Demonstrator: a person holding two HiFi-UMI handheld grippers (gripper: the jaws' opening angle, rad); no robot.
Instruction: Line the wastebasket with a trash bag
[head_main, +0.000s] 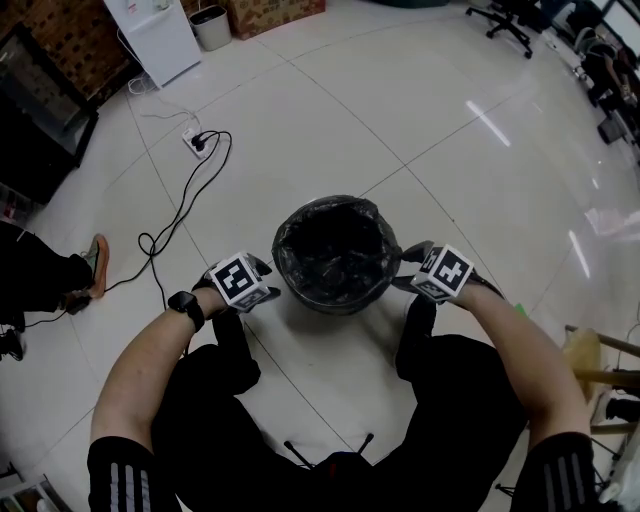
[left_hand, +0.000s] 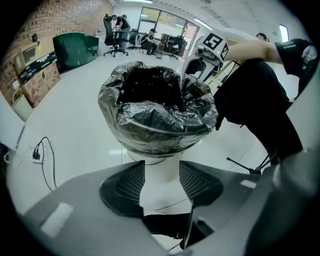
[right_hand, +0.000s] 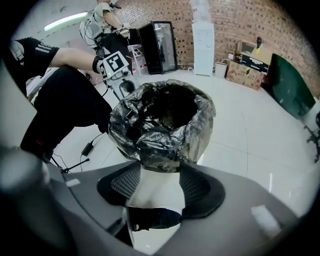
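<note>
Trash bag (head_main: 300, 272) lined wastebasket (left_hand: 160, 167), folded over its rim (black, crinkled). Left gripper (head_main: 264, 278) sat just left of wastebasket, jaws released, empty. Right gripper (head_main: 408, 266) sat just right of wastebasket, jaws spread, gripping nothing. Wastebasket stood ahead of both jaw pairs.

The trash bag (head_main: 333, 250) was glossy black, the wastebasket (right_hand: 155, 187) under it white, and the floor (head_main: 420, 110) pale, shiny tile. The left gripper (head_main: 262, 272) and right gripper (head_main: 408, 266) each bore black-and-white square markers. The person's sleeves (head_main: 120, 475) were black with white stripes.
</note>
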